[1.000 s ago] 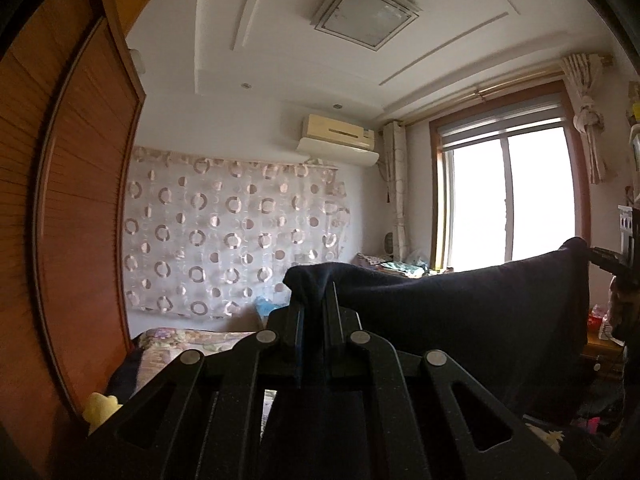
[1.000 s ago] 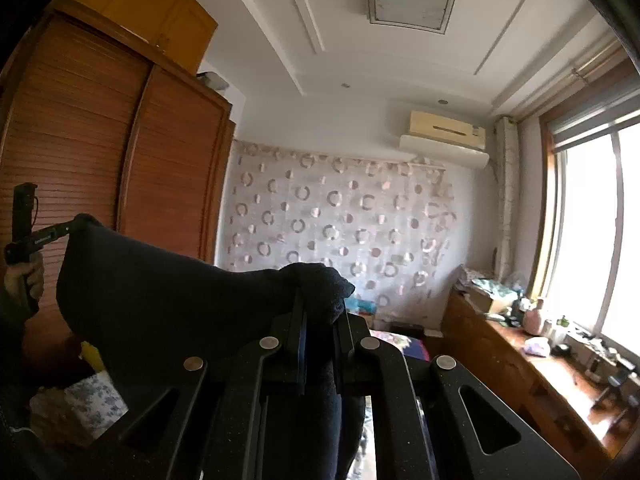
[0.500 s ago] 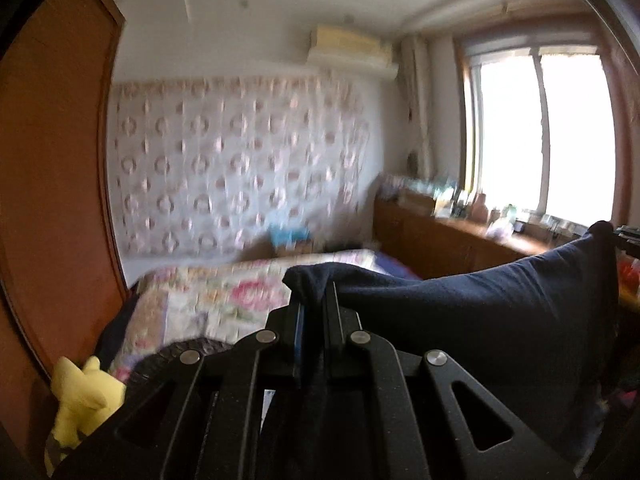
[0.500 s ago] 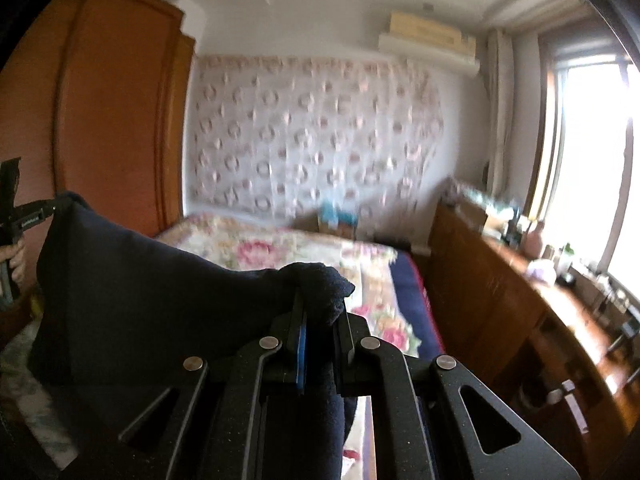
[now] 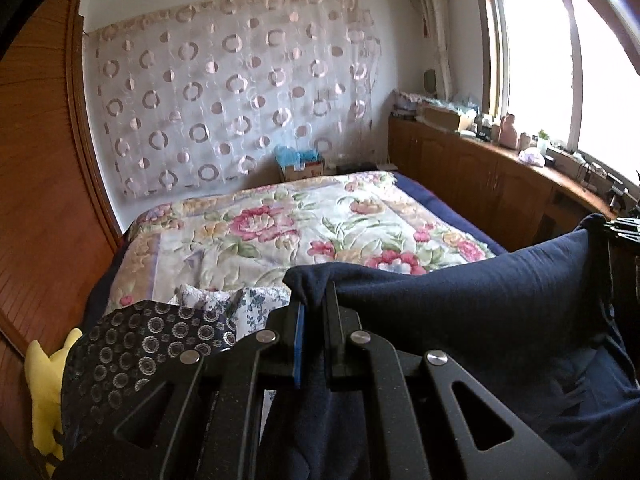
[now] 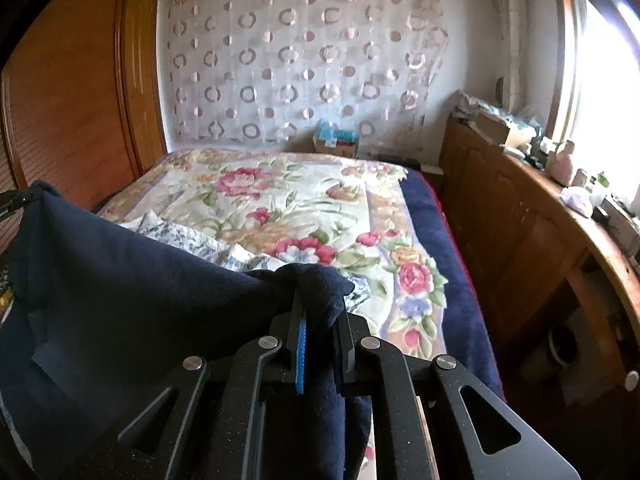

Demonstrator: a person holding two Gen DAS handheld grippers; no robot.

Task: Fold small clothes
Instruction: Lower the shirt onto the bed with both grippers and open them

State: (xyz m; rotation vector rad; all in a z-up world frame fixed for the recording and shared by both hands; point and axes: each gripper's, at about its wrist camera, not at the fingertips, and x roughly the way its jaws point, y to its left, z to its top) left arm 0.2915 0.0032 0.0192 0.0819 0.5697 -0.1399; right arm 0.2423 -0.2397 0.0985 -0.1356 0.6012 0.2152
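A navy blue garment (image 5: 460, 300) hangs stretched between both grippers above the near end of the bed. My left gripper (image 5: 314, 300) is shut on one top corner of it. The other top corner is pinched by my right gripper (image 6: 318, 300), also shut, with cloth bunched over its fingertips. In the right wrist view the navy garment (image 6: 120, 280) spreads to the left, up to the other gripper at the frame edge. A dark circle-patterned cloth (image 5: 136, 360) and a blue-and-white floral cloth (image 5: 256, 304) lie on the bed just beyond.
A floral quilt (image 5: 304, 224) covers the bed (image 6: 432, 216). A wooden wardrobe (image 6: 72, 92) stands at the left, and a low wooden cabinet (image 6: 532, 216) with clutter runs under the window on the right. A yellow plush toy (image 5: 42, 384) sits at the bed's left edge.
Both grippers have tilted down, holding the garment: the views swung from the ceiling and upper wall to the bed and the cloths on it. The garment stays stretched between them.
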